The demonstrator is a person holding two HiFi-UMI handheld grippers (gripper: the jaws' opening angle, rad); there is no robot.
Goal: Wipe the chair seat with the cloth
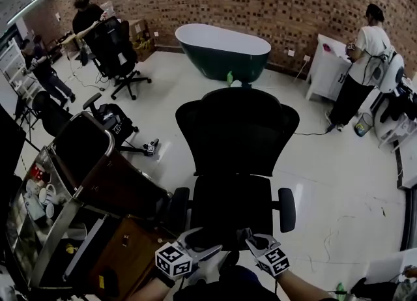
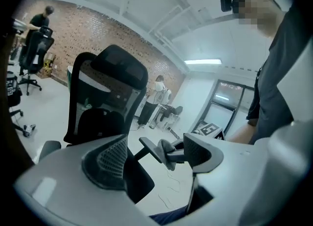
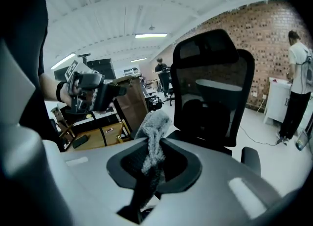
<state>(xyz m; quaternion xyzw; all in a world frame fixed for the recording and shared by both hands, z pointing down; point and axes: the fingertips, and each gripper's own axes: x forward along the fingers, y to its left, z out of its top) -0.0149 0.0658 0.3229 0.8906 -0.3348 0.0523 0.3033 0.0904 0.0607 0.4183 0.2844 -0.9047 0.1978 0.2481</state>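
A black mesh office chair stands in front of me, its seat point(image 1: 231, 205) just beyond both grippers. My right gripper point(image 1: 253, 240) is shut on a grey fluffy cloth point(image 3: 152, 133), which sticks up out of its jaws point(image 3: 154, 164). That cloth also shows as a small bunch point(image 2: 165, 152) in the left gripper view. My left gripper point(image 1: 203, 243) stands open with nothing between its pads point(image 2: 105, 161), close to the left of the right one. Both hover over the seat's near edge. The chair's backrest point(image 3: 215, 83) rises behind.
A metal cart point(image 1: 71, 182) with a brown panel stands close on the left. A dark green bathtub point(image 1: 221, 49) sits by the brick wall, with another office chair point(image 1: 114, 49) at far left. A person point(image 1: 365, 52) stands at a white cabinet point(image 1: 326, 65) at far right.
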